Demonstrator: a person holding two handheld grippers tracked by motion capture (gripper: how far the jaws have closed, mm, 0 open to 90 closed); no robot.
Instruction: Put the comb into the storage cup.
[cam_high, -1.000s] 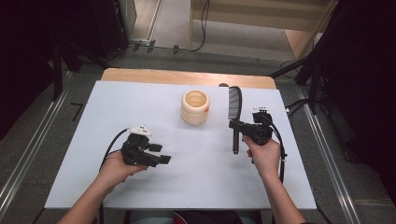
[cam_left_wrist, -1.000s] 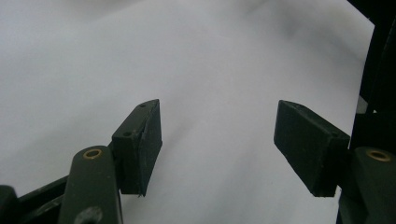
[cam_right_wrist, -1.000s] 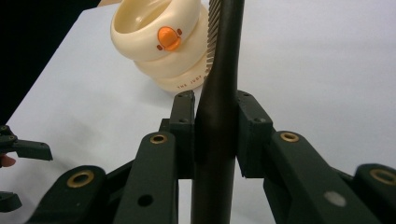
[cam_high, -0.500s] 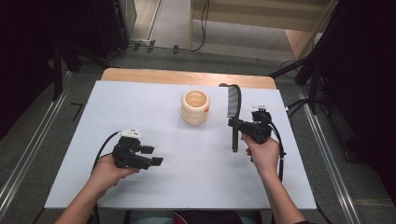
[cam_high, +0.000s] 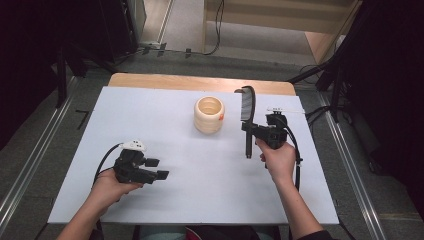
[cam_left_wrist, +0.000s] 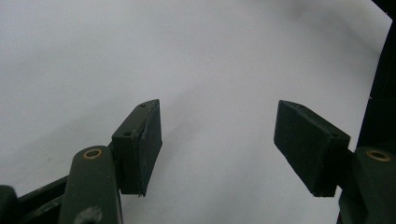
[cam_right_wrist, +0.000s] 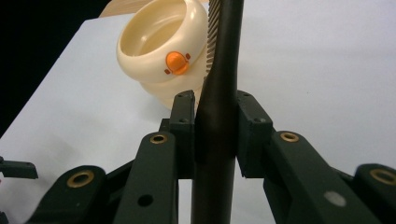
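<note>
A black comb (cam_high: 247, 117) is held off the white table, toothed end toward the far edge, handle end toward the person. My right gripper (cam_high: 254, 131) is shut on the comb's handle (cam_right_wrist: 216, 116); both pads press on it. A cream ribbed cup (cam_high: 209, 114) with an orange mark (cam_right_wrist: 176, 62) stands just left of the comb. My left gripper (cam_high: 159, 169) sits low at the table's front left, open with nothing between its fingers (cam_left_wrist: 142, 144), pointing right over the bare white surface.
The white table top (cam_high: 150, 115) spreads out around both hands, with a wooden strip (cam_high: 200, 82) along its far edge. Metal rails run along the floor on both sides. Dark equipment and cables stand beyond the table.
My left gripper has drawn back toward the person and a little left. The right gripper and comb have stayed put.
</note>
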